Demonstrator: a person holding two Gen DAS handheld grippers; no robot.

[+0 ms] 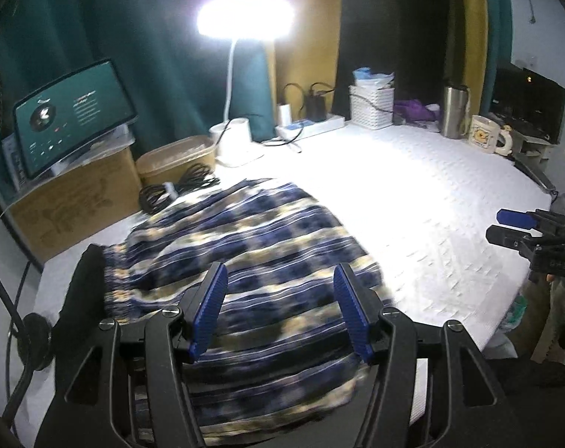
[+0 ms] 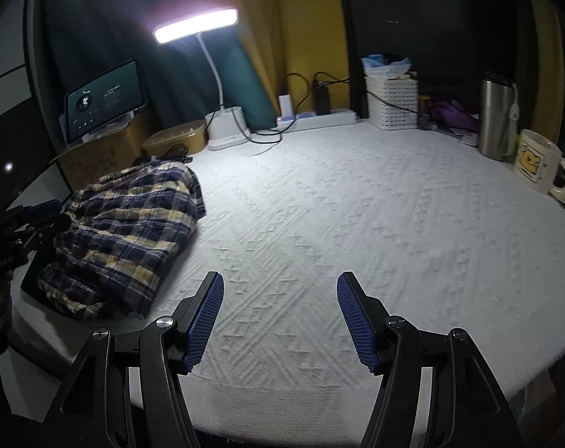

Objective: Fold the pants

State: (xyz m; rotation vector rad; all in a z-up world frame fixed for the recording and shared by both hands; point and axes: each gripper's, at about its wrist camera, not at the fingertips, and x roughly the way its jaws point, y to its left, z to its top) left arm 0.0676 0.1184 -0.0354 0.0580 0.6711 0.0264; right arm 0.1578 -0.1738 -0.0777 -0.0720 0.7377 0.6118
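The blue, yellow and white plaid pants (image 1: pixel 267 246) lie in a folded bundle on the left part of the white textured table cover (image 1: pixel 413 224). My left gripper (image 1: pixel 279 268) hovers over the near end of the bundle, open, its blue pads apart and not pressing the cloth. In the right wrist view the pants (image 2: pixel 129 224) sit at the left, and the left gripper (image 2: pixel 60 212) shows beside them. My right gripper (image 2: pixel 280 278) is open over the bare cover (image 2: pixel 320 205), well right of the pants, with nothing between its pads. It also appears at the right edge as the right gripper (image 1: pixel 497 226).
Along the back stand a lit desk lamp (image 2: pixel 226 127), a tablet (image 2: pixel 105 99) on a cardboard box (image 1: pixel 77 201), a tan container (image 1: pixel 174 158), coiled black cables (image 1: pixel 178 188), a power strip (image 2: pixel 316 117), a white basket (image 2: pixel 392 102), a steel tumbler (image 2: pixel 497 119) and a mug (image 2: pixel 538 166). A black flat object (image 2: pixel 32 272) lies under the pants.
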